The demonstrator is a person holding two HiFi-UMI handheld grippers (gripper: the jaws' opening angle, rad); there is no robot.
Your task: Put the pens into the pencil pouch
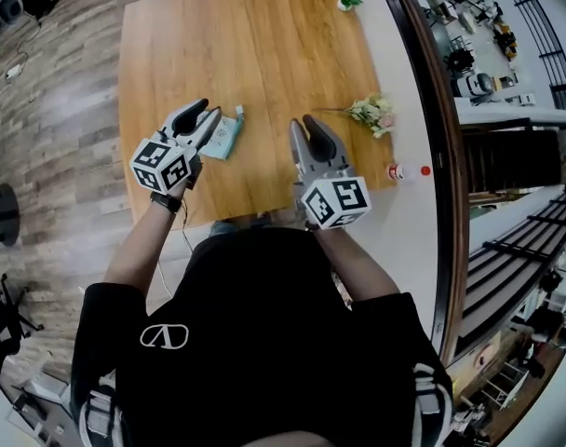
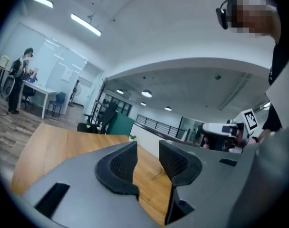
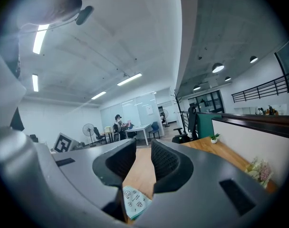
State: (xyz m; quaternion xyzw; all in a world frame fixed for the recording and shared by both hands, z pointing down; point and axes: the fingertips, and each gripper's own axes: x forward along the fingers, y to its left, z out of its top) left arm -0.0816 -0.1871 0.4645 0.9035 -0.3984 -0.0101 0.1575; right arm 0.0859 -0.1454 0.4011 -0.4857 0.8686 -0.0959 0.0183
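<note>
Zero pens lay loose on the pale wooden table [image 1: 264, 45] | small light-teal printed fabric pouch [image 1: 225, 138] lay left of centre of frame, by my left claw [image 1: 208, 112] | left claw stood apart, empty | right claw [image 1: 303, 121] slightly apart, empty | judged: pens likely inside already, pouch closure unclear.

Part of the pencil pouch [image 1: 226, 139] behind left hand-held gripper [image 1: 207, 113].
</note>
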